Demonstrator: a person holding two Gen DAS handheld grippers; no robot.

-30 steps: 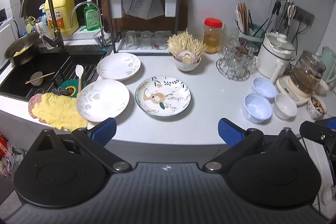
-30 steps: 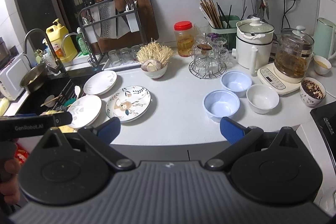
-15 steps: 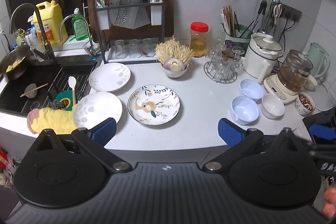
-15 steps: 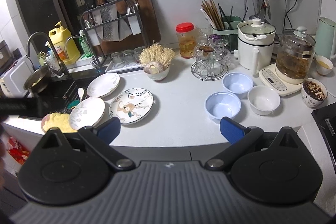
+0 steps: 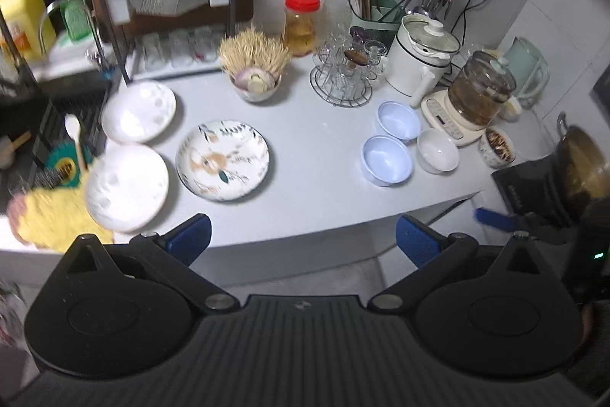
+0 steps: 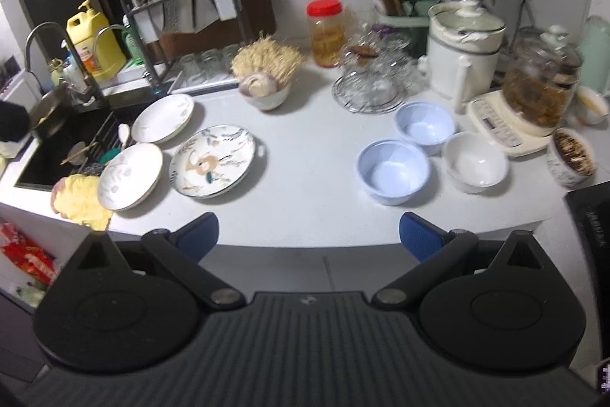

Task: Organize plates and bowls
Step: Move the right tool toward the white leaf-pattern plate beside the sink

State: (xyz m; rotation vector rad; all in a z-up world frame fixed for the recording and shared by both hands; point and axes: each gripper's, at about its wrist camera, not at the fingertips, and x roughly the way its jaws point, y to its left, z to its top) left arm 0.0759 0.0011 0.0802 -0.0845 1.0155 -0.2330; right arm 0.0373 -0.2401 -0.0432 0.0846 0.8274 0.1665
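Note:
Three plates lie on the white counter (image 5: 324, 155): a patterned plate (image 5: 222, 159) (image 6: 212, 161) in the middle, a white plate (image 5: 126, 187) (image 6: 129, 176) at the front left, and another white plate (image 5: 138, 111) (image 6: 163, 118) behind it. Two blue bowls (image 5: 387, 160) (image 5: 398, 120) and a white bowl (image 5: 437, 150) sit to the right; they also show in the right wrist view (image 6: 392, 171) (image 6: 425, 127) (image 6: 475, 162). My left gripper (image 5: 303, 241) and right gripper (image 6: 309, 235) are both open and empty, held back off the counter's front edge.
A sink (image 6: 68, 147) with a yellow cloth (image 6: 82, 201) lies left. A knife rack (image 6: 183, 10), a garlic bowl (image 6: 265, 90), a glass rack (image 6: 371, 82), a white pot (image 6: 463, 52), a glass kettle (image 6: 539, 90) and a filled cup (image 6: 572, 163) line the back and right.
Both grippers have pulled back and risen, so the counter looks smaller and farther. The left view has swung right and tilted. Nothing on the counter has moved.

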